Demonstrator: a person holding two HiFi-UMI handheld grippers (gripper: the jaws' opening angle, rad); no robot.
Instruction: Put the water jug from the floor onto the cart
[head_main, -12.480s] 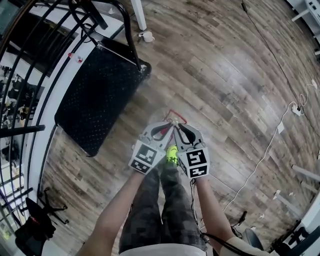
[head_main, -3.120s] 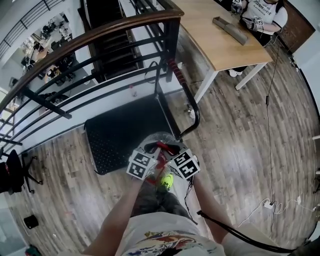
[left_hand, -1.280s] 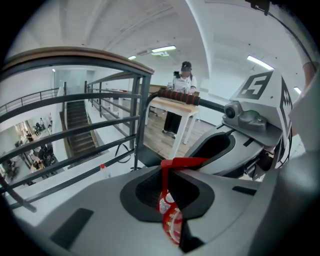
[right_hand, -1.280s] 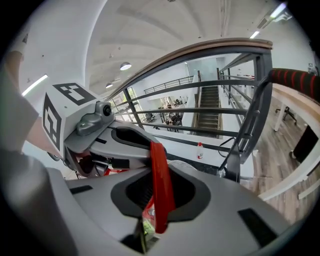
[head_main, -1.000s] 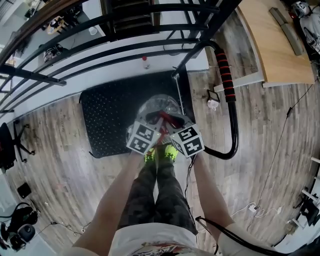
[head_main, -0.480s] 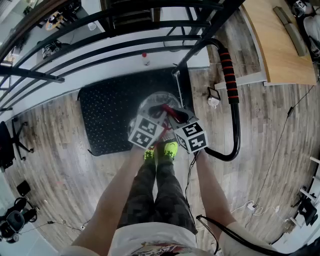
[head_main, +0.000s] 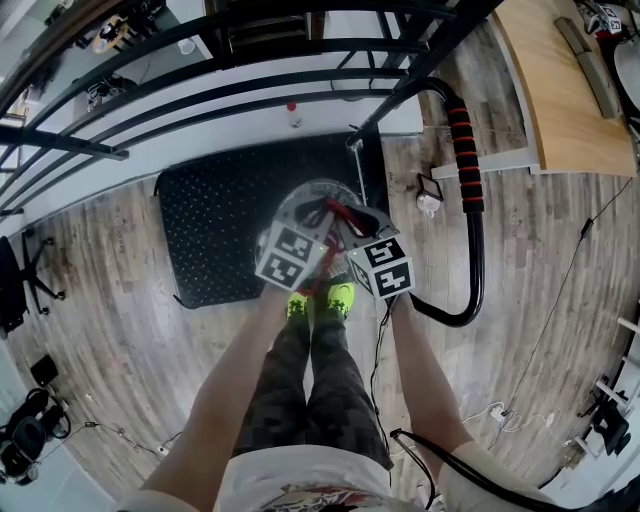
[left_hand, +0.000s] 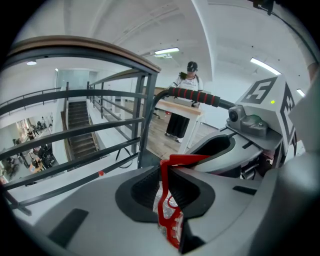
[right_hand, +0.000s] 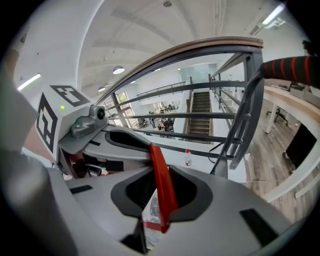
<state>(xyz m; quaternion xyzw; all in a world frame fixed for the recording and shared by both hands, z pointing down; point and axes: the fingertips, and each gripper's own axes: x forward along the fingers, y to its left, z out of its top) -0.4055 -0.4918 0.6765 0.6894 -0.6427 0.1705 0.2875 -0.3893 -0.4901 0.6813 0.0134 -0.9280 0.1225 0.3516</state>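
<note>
The water jug is clear and round, and it shows over the near right part of the cart's black platform. I cannot tell whether it rests on the platform. Its red handle sits on top. My left gripper and right gripper meet over the jug, each shut on that handle. In the left gripper view the red handle is pinched between the jaws of the left gripper. The right gripper view shows the red handle held by the right gripper, with clear plastic below.
The cart's push handle with a red-and-black grip curves round on the right. A black railing runs just beyond the cart, with a small red-capped bottle at its foot. A wooden table stands far right. Green shoes stand at the platform's edge.
Both grippers and the jug have edged a little forward over the cart's platform. The grip on the red handle is unchanged.
</note>
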